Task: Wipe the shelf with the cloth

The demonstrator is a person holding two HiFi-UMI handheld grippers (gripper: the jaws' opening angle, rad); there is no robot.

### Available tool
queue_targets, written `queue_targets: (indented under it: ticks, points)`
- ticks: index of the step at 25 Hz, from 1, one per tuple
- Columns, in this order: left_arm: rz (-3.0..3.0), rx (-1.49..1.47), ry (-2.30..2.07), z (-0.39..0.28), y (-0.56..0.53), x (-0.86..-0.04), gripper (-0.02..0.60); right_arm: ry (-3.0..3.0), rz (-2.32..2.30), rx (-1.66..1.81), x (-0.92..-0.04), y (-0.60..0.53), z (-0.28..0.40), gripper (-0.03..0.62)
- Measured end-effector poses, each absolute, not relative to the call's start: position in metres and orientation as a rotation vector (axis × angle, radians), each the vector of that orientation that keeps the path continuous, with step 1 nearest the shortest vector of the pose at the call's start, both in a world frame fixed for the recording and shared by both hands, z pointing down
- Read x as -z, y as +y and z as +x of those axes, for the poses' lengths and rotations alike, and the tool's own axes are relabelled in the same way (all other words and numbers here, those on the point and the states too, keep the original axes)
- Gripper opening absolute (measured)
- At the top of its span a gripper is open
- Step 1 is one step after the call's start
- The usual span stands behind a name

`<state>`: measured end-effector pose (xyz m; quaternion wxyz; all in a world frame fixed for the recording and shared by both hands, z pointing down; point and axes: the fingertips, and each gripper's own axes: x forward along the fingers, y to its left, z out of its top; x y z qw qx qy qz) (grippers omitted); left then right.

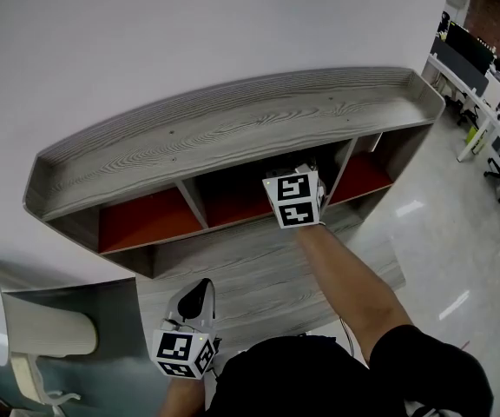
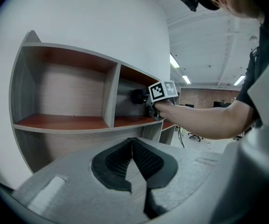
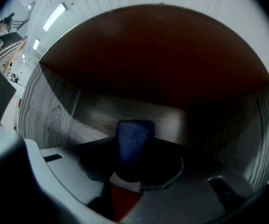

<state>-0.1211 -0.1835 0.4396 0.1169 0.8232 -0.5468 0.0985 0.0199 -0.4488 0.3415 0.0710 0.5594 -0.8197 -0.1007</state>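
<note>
The shelf [image 1: 233, 129] is grey wood with red boards and three compartments against a white wall. My right gripper [image 1: 293, 196] reaches into the middle compartment, its jaws hidden there in the head view. In the right gripper view it [image 3: 130, 164] is shut on a dark blue cloth [image 3: 132, 136], which stands up between the jaws in front of the compartment's grey back wall [image 3: 102, 111]. My left gripper [image 1: 202, 287] hangs low before the shelf's base, away from the cloth. Its jaws [image 2: 133, 143] are shut with nothing in them. From the left gripper view the right gripper [image 2: 146, 97] shows inside the middle compartment.
A white chair [image 1: 33, 337] stands at the lower left beside a grey panel. A grey wooden ledge [image 1: 259, 268] runs below the compartments. Office desks and chairs [image 1: 484, 85] fill the far right across a glossy floor.
</note>
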Motion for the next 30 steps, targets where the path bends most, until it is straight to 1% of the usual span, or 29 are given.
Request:
queue_targets:
  ticks: [11, 20, 25, 30]
  points:
    - [2.439, -0.288, -1.562, -0.112, -0.188, -0.439, 0.011, -2.392, 1.848, 0.198, -0.343, -0.458, 0.069, 0.138]
    - [2.442, -0.302, -1.557, -0.114, -0.188, -0.441, 0.011, -2.401, 1.888, 0.154, -0.343, -0.459, 0.077, 0.138]
    - [2.426, -0.313, -1.562, -0.119, -0.186, -0.443, 0.01, -2.484, 1.859, 0.173, -0.33, -0.447, 0.067, 0.138]
    - [2.407, -0.322, -1.575, -0.124, -0.182, -0.446, 0.011, -2.592, 1.716, 0.194, -0.33, -0.425, 0.03, 0.138]
